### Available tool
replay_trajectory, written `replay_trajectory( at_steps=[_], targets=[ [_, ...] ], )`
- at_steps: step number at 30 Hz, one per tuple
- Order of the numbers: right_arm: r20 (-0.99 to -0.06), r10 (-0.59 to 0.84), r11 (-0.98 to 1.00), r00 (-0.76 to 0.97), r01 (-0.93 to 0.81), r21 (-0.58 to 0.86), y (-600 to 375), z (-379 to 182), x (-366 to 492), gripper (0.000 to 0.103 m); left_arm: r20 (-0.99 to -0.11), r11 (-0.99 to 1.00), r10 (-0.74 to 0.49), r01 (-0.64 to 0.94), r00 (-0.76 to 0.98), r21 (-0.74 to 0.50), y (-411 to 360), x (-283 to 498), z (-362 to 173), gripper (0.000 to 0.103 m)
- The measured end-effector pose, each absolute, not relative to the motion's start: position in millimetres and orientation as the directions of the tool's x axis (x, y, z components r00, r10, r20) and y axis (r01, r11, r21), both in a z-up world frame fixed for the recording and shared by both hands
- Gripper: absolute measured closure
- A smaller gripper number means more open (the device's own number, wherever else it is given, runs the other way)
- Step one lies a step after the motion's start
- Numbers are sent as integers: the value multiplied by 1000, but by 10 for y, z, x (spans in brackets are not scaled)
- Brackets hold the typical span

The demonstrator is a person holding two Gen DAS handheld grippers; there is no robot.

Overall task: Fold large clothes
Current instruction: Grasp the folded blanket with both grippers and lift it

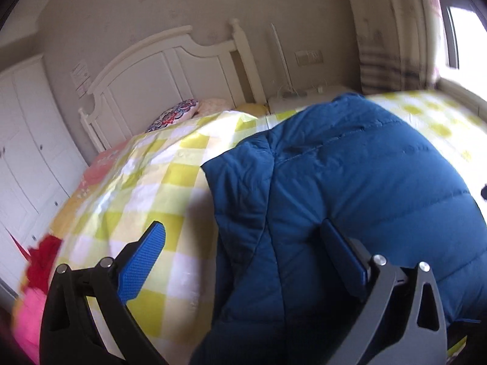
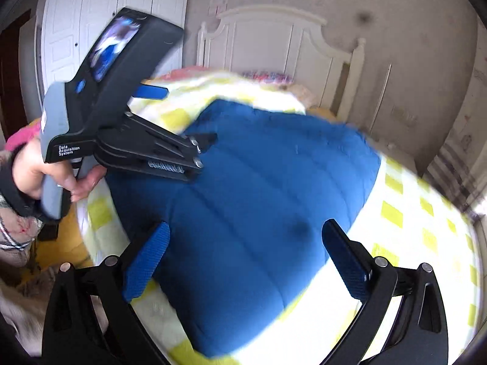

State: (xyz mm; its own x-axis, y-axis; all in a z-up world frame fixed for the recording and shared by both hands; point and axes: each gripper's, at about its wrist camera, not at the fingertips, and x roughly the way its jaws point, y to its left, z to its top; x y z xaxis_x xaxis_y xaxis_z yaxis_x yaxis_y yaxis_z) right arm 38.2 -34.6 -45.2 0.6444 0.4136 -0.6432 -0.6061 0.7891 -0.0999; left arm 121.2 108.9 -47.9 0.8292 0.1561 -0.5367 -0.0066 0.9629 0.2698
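A: What lay on the checked yellow quilt [image 1: 158, 182]?
B: I saw the puffy, stitched blue down jacket [image 1: 350, 182] spread across it.
A: Tongs?
B: My left gripper [image 1: 243, 243] and right gripper [image 2: 246, 252] both gaped, ribbed pads holding nothing.

We view the puffy blue quilted jacket [image 1: 350, 182] [image 2: 258, 197] closely from both wrists, facing the white wooden headboard [image 1: 170, 70] [image 2: 274, 42].

"Data Acquisition System", left hand-held gripper [image 2: 182, 115]
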Motion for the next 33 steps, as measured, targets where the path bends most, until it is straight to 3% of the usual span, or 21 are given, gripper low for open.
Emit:
replay_trajectory(
  at_steps=[4, 14, 21, 23, 25, 26, 29, 33],
  targets=[
    [-668, 465, 799, 581, -600, 35, -487, -645, 501, 4, -549, 974, 141, -16, 824, 226, 1132, 1258, -559, 2],
    [-681, 465, 793, 566, -608, 36, -472, -625, 487, 4, -554, 988, 94, -12, 827, 151, 1220, 1223, -671, 2],
    [-599, 569, 815, 564, -485, 318, -907, -496, 696, 4, -599, 997, 40, 11, 799, 81, 1303, 1230, -639, 2],
    [-606, 568, 822, 557, -412, 393, -1054, -516, 841, 4, -641, 999, -44, 52, 766, -7, 1446, 1244, -570, 2],
    [-612, 591, 806, 525, -362, 468, -1155, -578, 998, 4, -665, 955, -281, 131, 692, -268, 1761, 1320, -513, 2],
    [-614, 605, 796, 508, -348, 496, -1173, -608, 1055, 4, -661, 927, -333, 106, 672, -360, 1940, 1367, -508, 2],
    [-603, 665, 744, 440, -322, 586, -1175, -719, 1266, 4, -709, 918, -335, 44, 621, -395, 2222, 1551, -577, 2],
    [-607, 694, 718, 387, -307, 624, -1094, -802, 1448, 4, -705, 800, -570, 87, 422, -594, 2332, 1895, -1010, 2]
  ],
)
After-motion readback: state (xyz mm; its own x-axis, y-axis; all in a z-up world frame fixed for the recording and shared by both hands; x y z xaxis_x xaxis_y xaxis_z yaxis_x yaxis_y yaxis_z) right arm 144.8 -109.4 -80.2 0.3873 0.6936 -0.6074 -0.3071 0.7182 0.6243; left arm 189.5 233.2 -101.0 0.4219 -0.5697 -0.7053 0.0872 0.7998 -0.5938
